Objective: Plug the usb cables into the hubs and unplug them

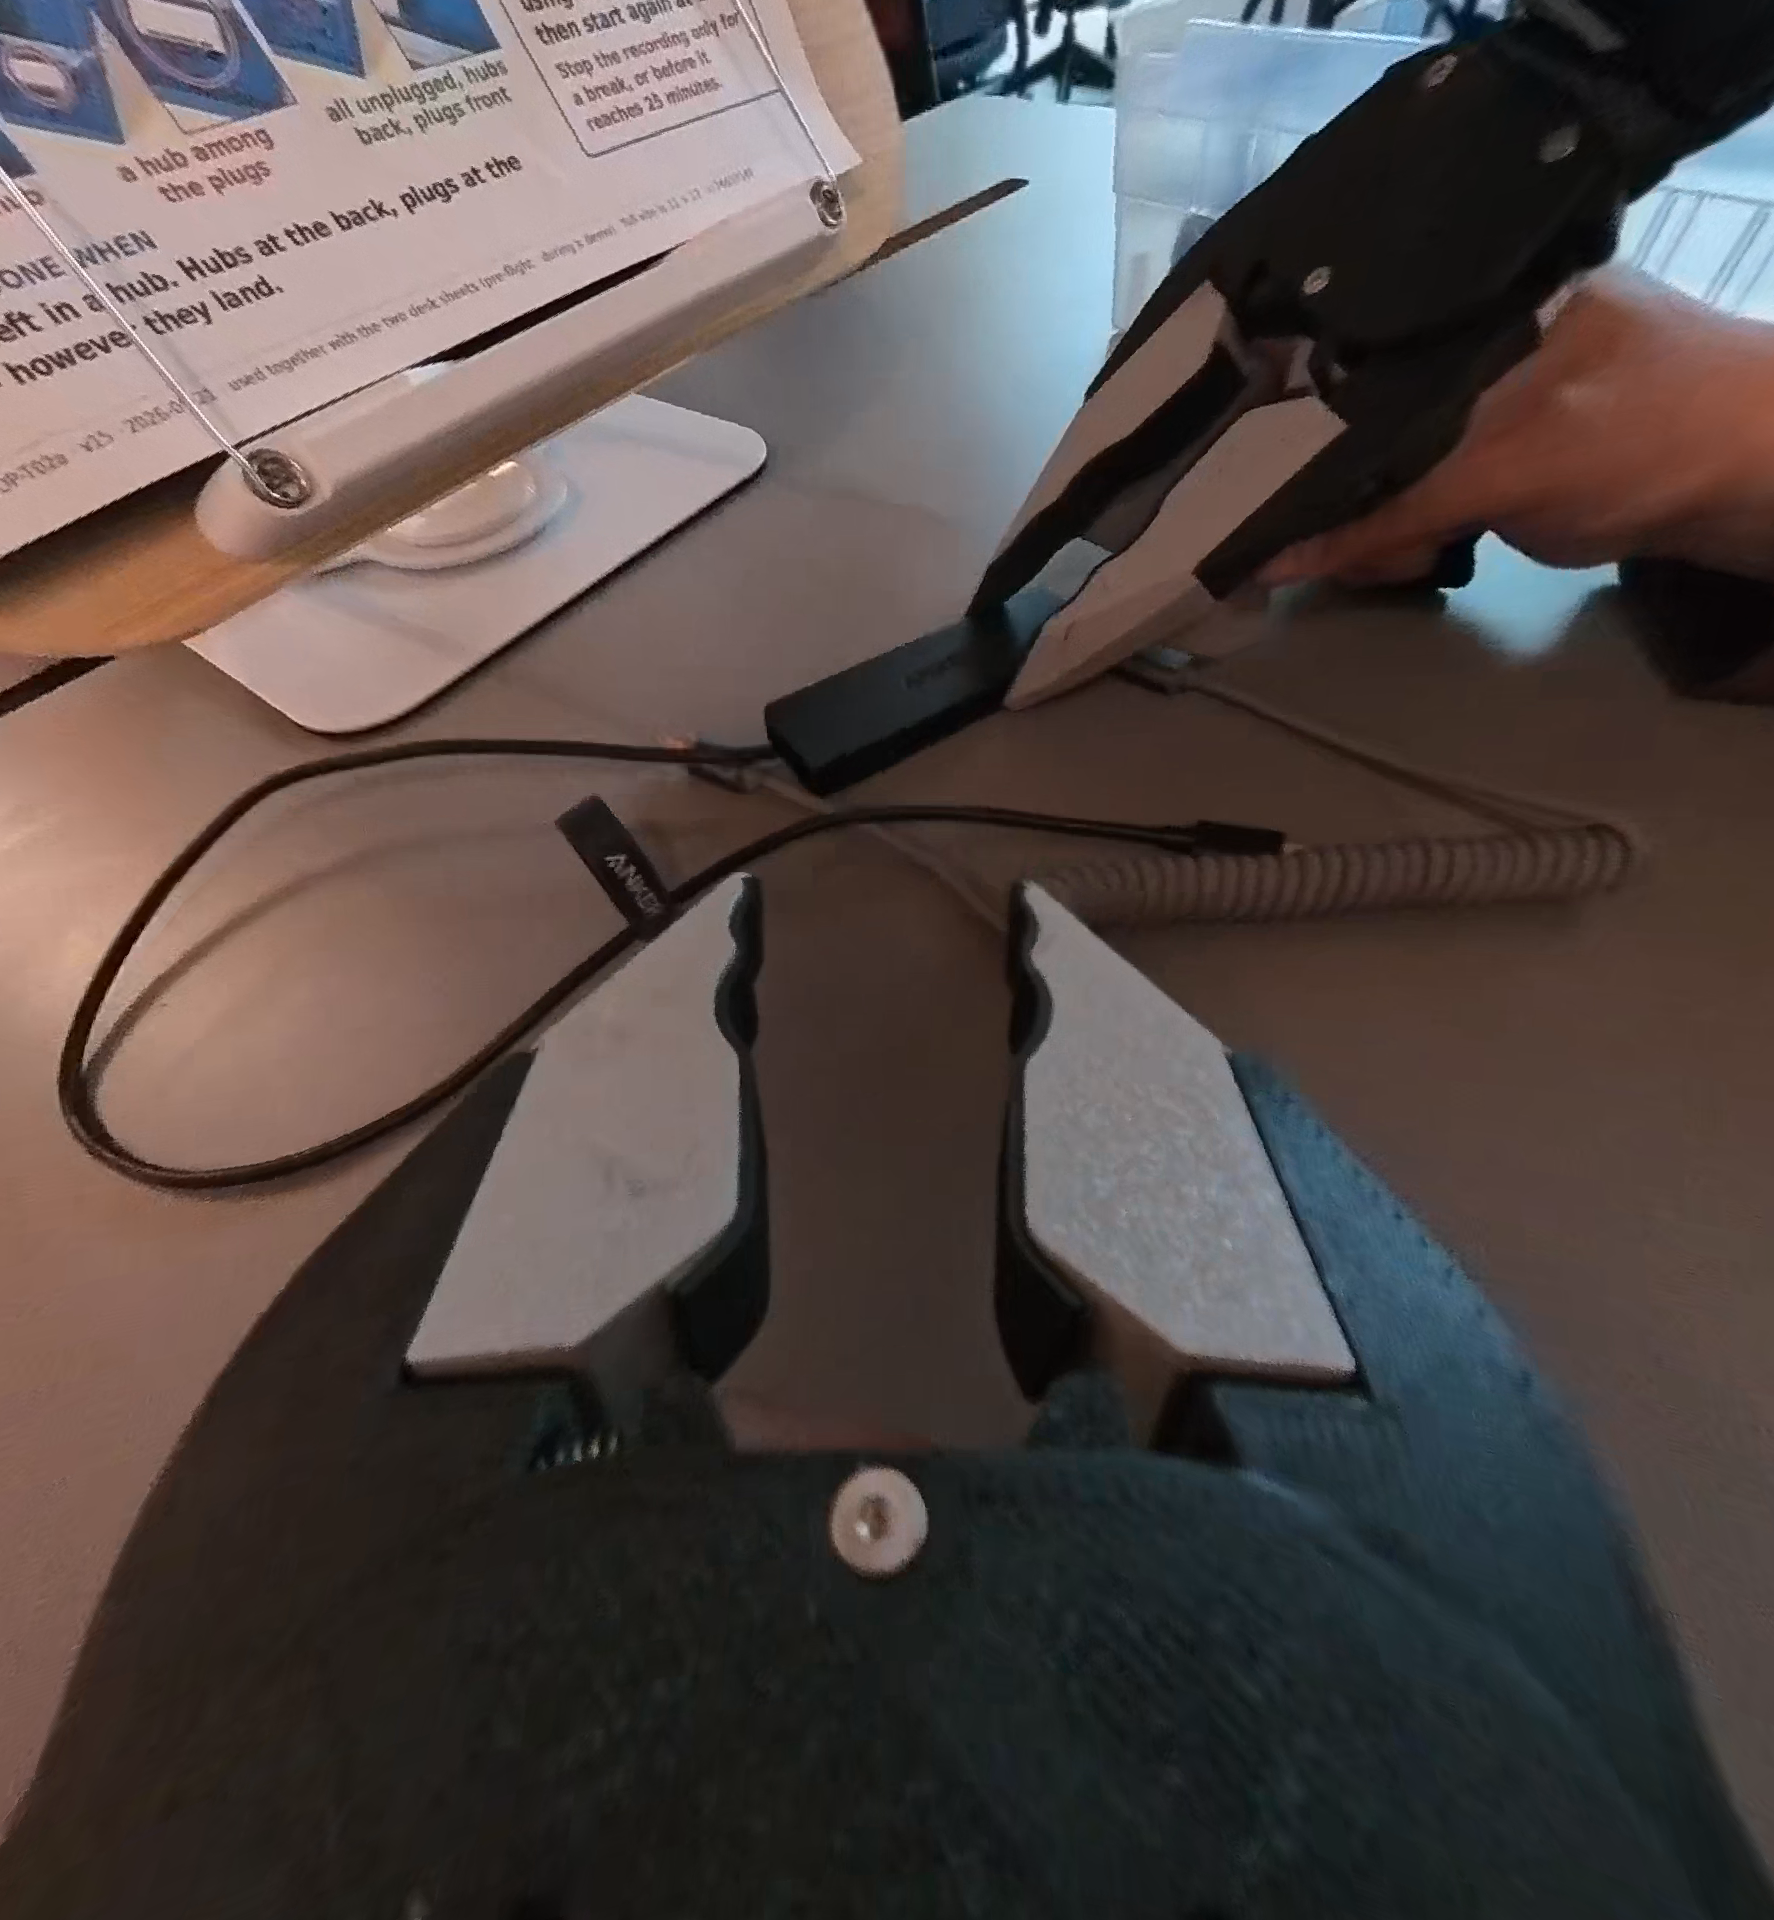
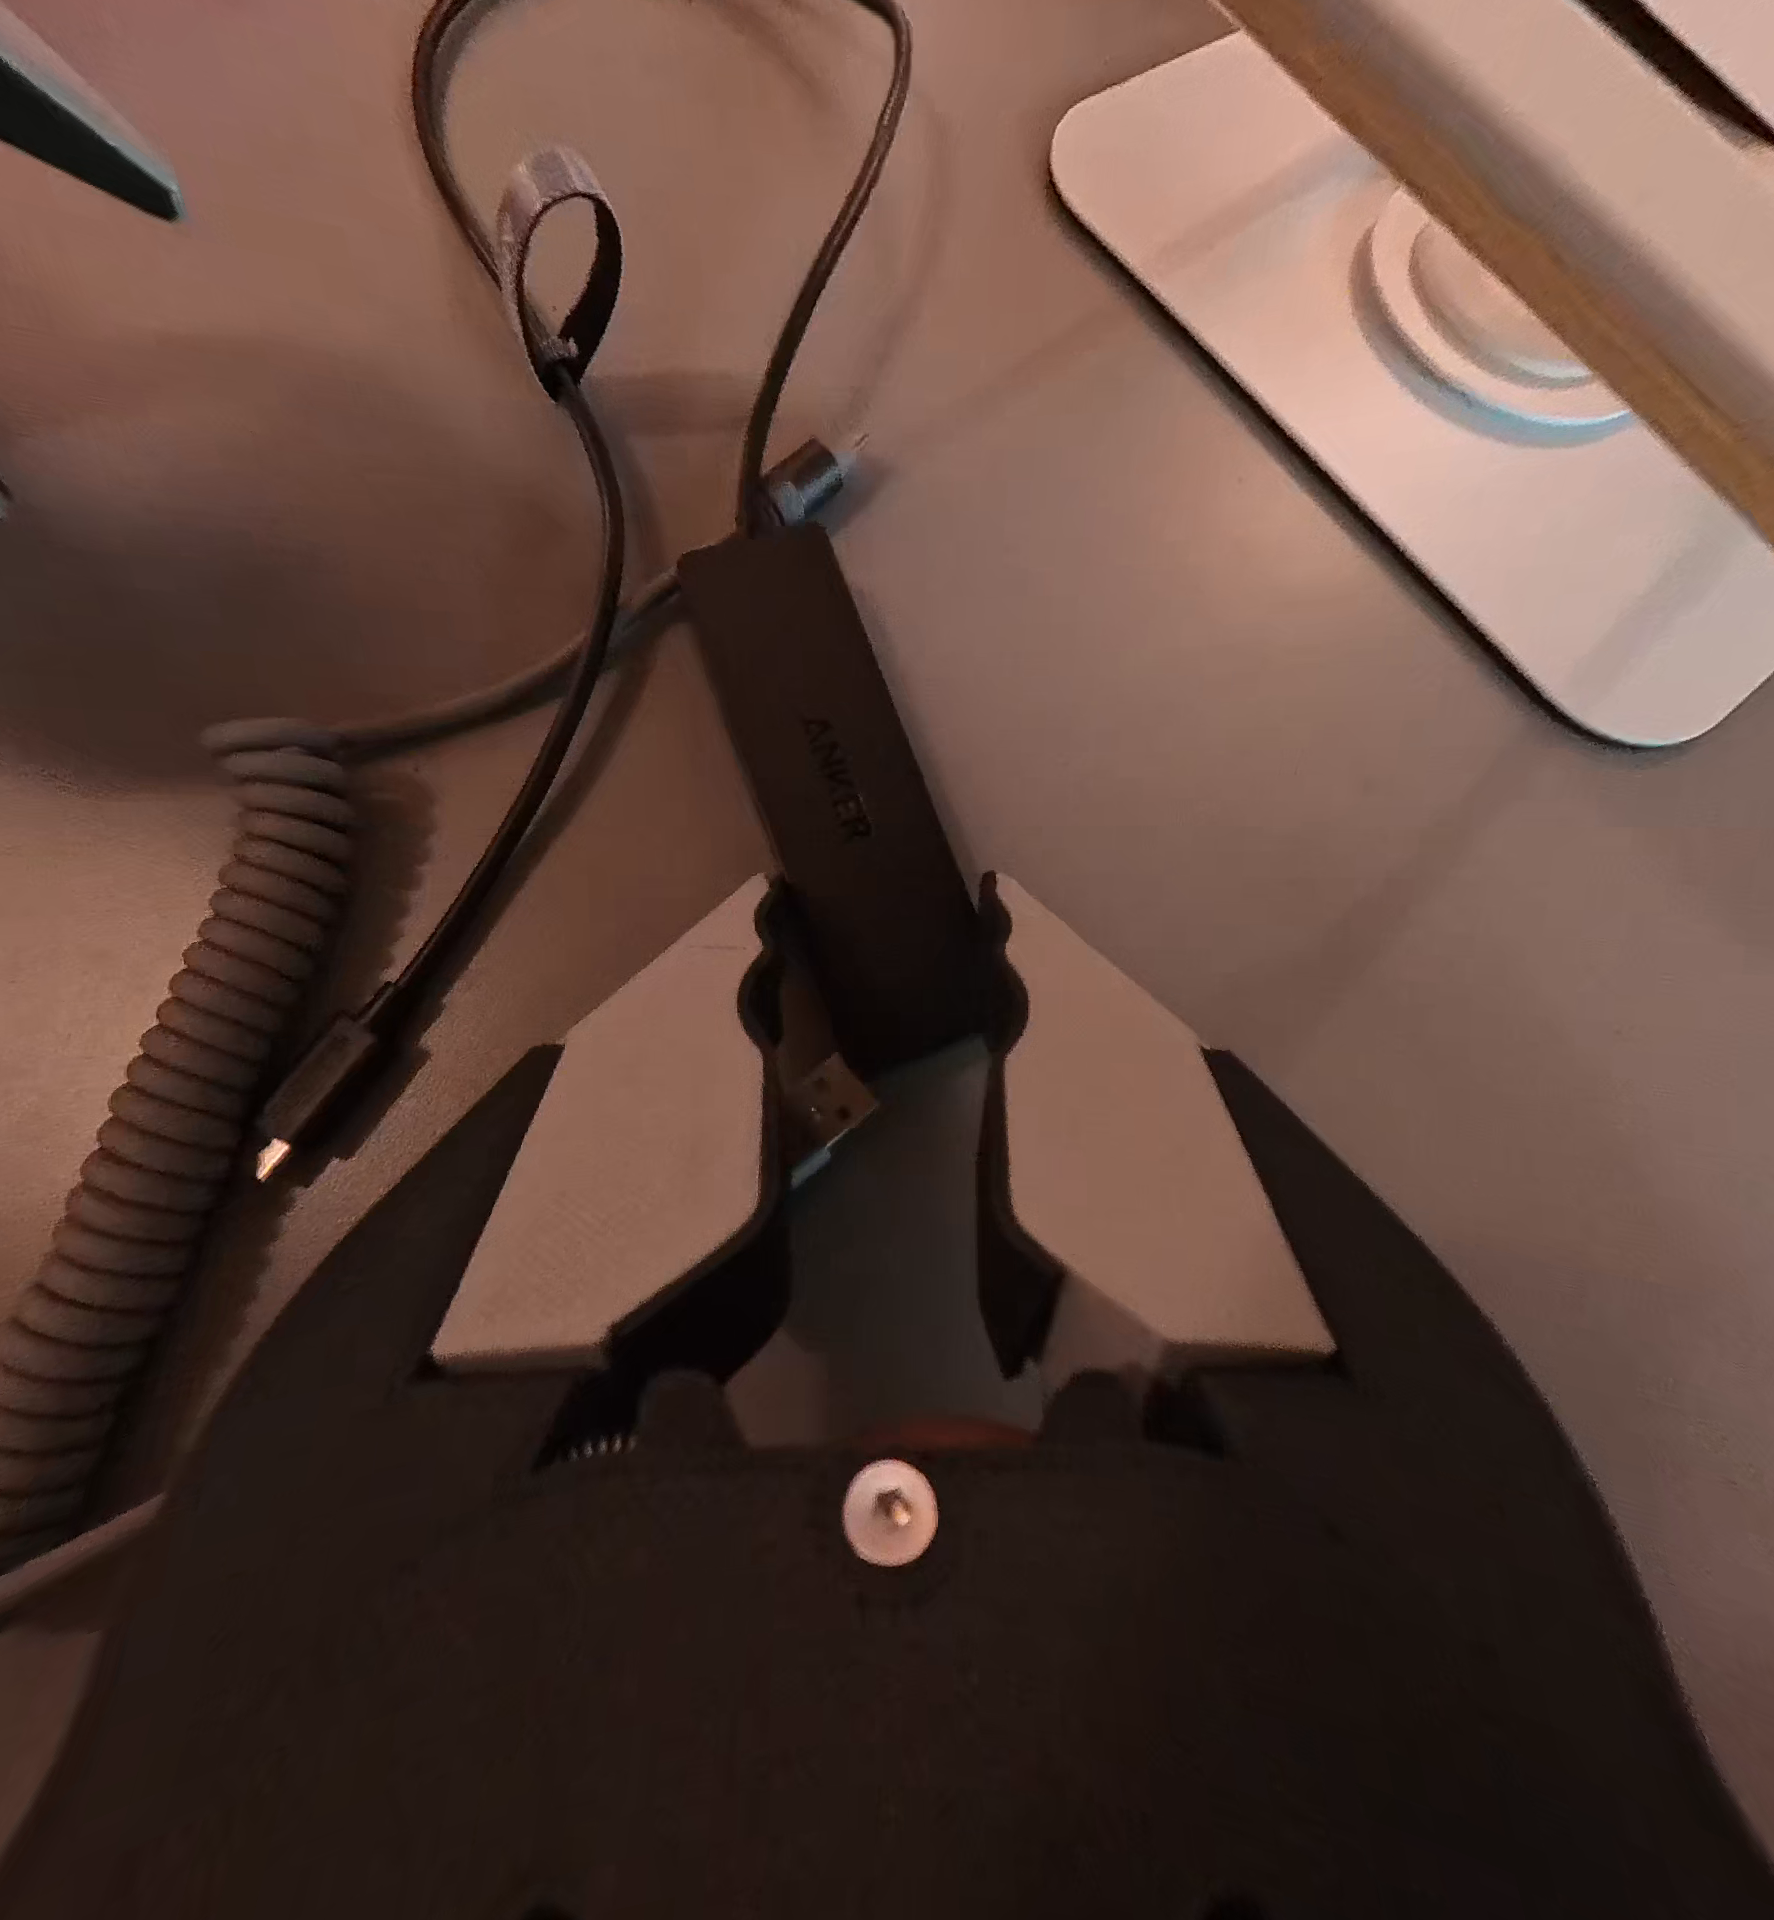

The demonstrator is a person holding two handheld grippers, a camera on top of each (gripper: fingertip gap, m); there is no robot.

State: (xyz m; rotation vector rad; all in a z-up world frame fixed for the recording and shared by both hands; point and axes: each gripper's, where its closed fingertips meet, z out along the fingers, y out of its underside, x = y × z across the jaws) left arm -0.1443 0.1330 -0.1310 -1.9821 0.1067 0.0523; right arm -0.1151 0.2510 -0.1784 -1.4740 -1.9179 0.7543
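A black USB hub (image 2: 821, 727) lies on the grey table. My right gripper (image 2: 878, 904) is shut on the hub's near end. A silver USB plug (image 2: 833, 1107) sits between the fingers at that end; I cannot tell if it is inserted. The hub's black cable (image 2: 571, 665) loops away and ends in a loose plug (image 2: 306, 1117) beside a coiled grey cable (image 2: 135, 1143). In the left wrist view, my left gripper (image 1: 883, 904) is open and empty, just short of the black cable (image 1: 966, 816) and hub (image 1: 862, 717). The right gripper (image 1: 1008, 649) shows there, clamped on the hub.
A white stand base (image 1: 509, 582) holding a wooden board with an instruction sheet (image 1: 343, 208) stands at the back left, close to the hub. The coiled grey cable (image 1: 1382, 873) lies to the right. A person's hand (image 1: 1589, 436) holds the right gripper.
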